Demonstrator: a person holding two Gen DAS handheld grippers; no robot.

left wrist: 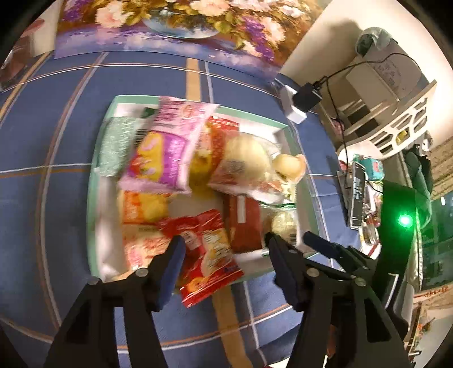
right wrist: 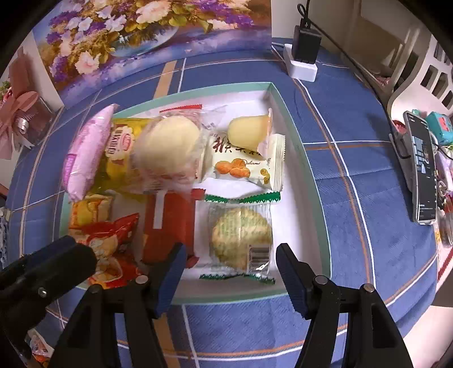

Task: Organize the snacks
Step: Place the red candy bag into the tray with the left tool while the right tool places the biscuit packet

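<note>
A shallow white tray with a pale green rim (left wrist: 93, 158) (right wrist: 311, 158) lies on the blue tablecloth, filled with wrapped snacks. In it are a pink packet (left wrist: 167, 147) (right wrist: 85, 153), a red snack bag (left wrist: 209, 252) (right wrist: 110, 249) hanging over the near rim, a red-brown bar (left wrist: 245, 223) (right wrist: 170, 226), a round clear-wrapped cake (right wrist: 170, 144), a green-edged round pastry (right wrist: 240, 243), a white packet (right wrist: 246, 164) and a jelly cup (right wrist: 249, 130). My left gripper (left wrist: 223, 254) is open above the red bag. My right gripper (right wrist: 229, 260) is open and empty over the tray's near edge. The left gripper also shows in the right wrist view (right wrist: 53, 260).
A flower painting (left wrist: 170, 25) leans at the back of the table. A white power strip with a black charger (right wrist: 304, 53) sits behind the tray. A phone on a stand (right wrist: 421, 167) and clutter are at the right edge. A pink gift bow (right wrist: 19, 113) is at the left.
</note>
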